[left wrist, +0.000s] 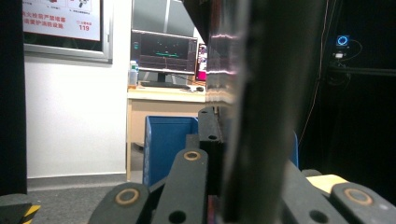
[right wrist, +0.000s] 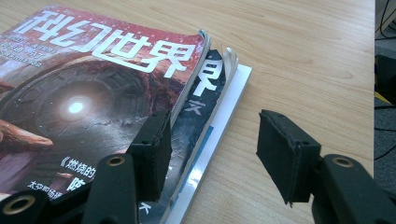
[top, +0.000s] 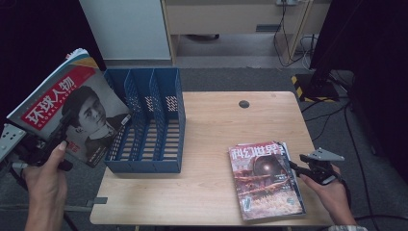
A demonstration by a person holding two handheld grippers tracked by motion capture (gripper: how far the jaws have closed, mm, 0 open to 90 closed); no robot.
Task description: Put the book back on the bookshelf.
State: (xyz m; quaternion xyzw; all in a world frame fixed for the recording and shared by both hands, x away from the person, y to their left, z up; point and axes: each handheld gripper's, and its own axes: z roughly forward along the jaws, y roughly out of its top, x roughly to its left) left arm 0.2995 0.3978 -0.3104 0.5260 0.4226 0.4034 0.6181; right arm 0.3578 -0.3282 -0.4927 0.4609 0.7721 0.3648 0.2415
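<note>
1. Wooden worktop (top: 216,144) carries a blue file rack (top: 146,122) at its left end.
2. Left gripper (top: 57,137), jaws clenched on a magazine (top: 72,108), holds it tilted just left of the rack; square it upright over a slot before lowering.
3. Right gripper (right wrist: 210,149), jaws released, straddles the edge of the magazine stack (top: 264,180) well right of the rack.

Left claw (top: 60,132) clamped; right claw (right wrist: 210,154) agape.
</note>
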